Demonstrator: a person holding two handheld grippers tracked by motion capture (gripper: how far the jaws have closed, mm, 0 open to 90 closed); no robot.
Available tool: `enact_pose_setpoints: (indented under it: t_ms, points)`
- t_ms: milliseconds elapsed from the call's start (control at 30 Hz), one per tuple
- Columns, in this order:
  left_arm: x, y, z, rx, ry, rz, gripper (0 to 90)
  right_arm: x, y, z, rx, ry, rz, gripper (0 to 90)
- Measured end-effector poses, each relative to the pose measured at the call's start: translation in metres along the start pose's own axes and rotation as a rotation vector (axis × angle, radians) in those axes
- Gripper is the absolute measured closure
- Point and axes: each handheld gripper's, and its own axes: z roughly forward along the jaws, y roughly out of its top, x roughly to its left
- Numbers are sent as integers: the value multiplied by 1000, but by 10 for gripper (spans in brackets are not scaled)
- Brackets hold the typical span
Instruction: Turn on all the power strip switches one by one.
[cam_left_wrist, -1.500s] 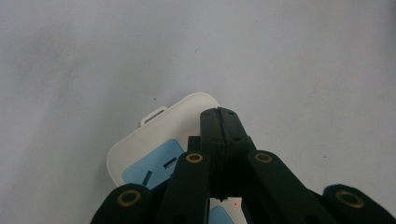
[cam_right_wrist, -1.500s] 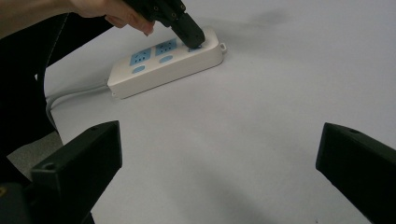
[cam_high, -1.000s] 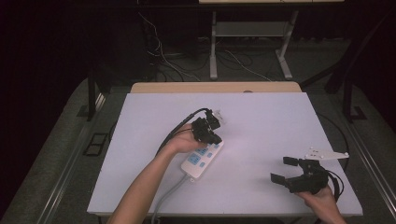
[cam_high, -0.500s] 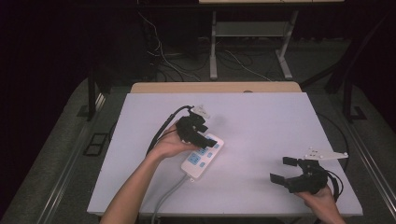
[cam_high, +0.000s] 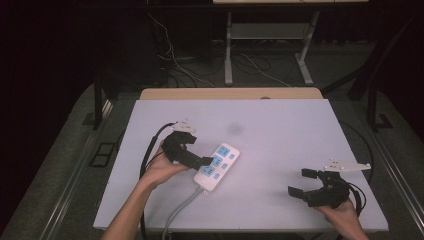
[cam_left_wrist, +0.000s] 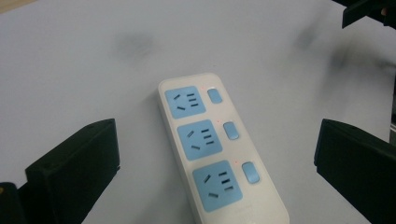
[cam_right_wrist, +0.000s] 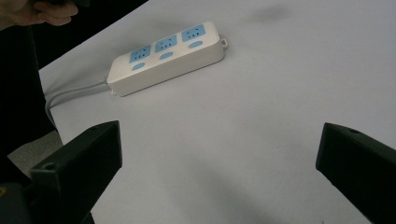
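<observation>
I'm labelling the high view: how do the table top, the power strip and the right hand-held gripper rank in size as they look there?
1. Table top, by far the largest.
2. Power strip and right hand-held gripper: they look about alike, and the gripper sits nearer the camera, so I won't rank them.

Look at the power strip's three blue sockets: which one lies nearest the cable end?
The socket at the bottom of the left gripper view; the other two sit farther up the power strip.

One power strip (cam_high: 217, 167) lies on the one white table (cam_high: 280, 130) — its face carries three blue sockets (cam_left_wrist: 205, 139) in a row, and three small blue switches (cam_left_wrist: 231, 131), one beside each socket. A single grey cable (cam_high: 181, 210) leaves its near end. Two grippers are over the table — a left gripper (cam_high: 192, 159) and a right gripper (cam_high: 303, 182) — each held in one hand.
</observation>
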Motion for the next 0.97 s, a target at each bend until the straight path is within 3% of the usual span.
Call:
enact_pose_setpoints:
  t_ms: [400, 567, 633, 833, 967]
  points:
    - [-12, -50, -19, -81, 56, -69, 0, 1, 0, 5, 14, 1, 0, 2]
    - [-18, -70, -27, -115, 100, -94, 0, 3, 0, 7, 26, 5, -12, 2]
    - [-19, -78, -28, -133, 87, -125, 0, 4, 0, 7, 30, 6, -13, 2]
    - [-24, -96, -30, -182, 84, -151, 0, 5, -1, 8, 35, 11, -14, 2]
    - [-27, -97, -30, -173, 73, -134, 0, 6, -1, 9, 37, 12, -16, 2]
